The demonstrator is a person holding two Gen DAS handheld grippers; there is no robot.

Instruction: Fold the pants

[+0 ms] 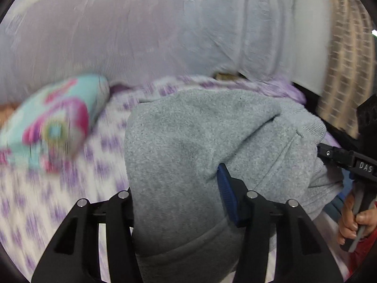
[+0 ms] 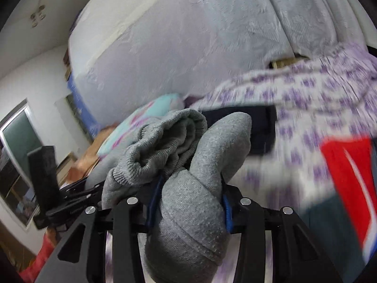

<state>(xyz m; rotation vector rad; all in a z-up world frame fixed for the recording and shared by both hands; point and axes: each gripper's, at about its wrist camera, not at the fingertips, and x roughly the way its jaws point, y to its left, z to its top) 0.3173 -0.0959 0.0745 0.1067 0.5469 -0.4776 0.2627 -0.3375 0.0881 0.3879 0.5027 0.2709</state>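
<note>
Grey sweatpants hang bunched and lifted above the bed. In the left wrist view my left gripper is shut on a thick fold of them; one blue pad presses into the cloth, and the other is buried under it. The right wrist view shows my right gripper shut on another roll of the sweatpants, with the ribbed cuff bulging above its fingers. The right gripper's tip also shows at the pants' right edge, held by a hand.
The white bedsheet with purple print lies below. A teal and pink pillow sits to the left. A pale lilac mattress stands upright behind. A dark garment and a red garment lie on the bed at right.
</note>
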